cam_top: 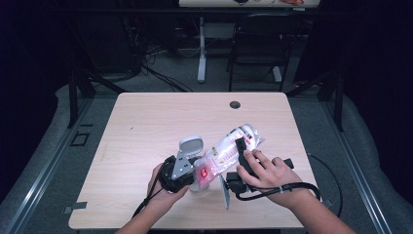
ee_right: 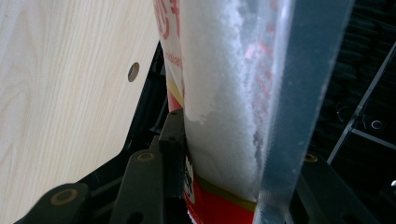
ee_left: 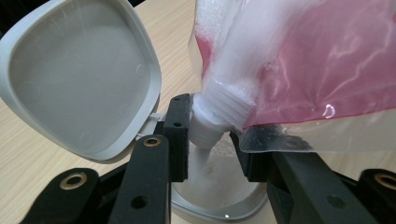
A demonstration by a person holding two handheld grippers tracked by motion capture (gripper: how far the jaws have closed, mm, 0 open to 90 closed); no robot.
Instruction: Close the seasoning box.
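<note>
A clear pouch with red print, full of white grains, lies tilted with its white spout pointing down into a small clear container. White grains stream from the spout into it. The container's grey flip lid stands open to the left. My left gripper is shut on the container, its pads against the rim on both sides. My right gripper is shut on the pouch near its upper end. From the high view, both grippers sit at the table's near middle.
The light wooden table has a round cable hole near its far edge. A black chair and a white desk leg stand on the floor beyond. Cables trail from both grippers toward the near edge.
</note>
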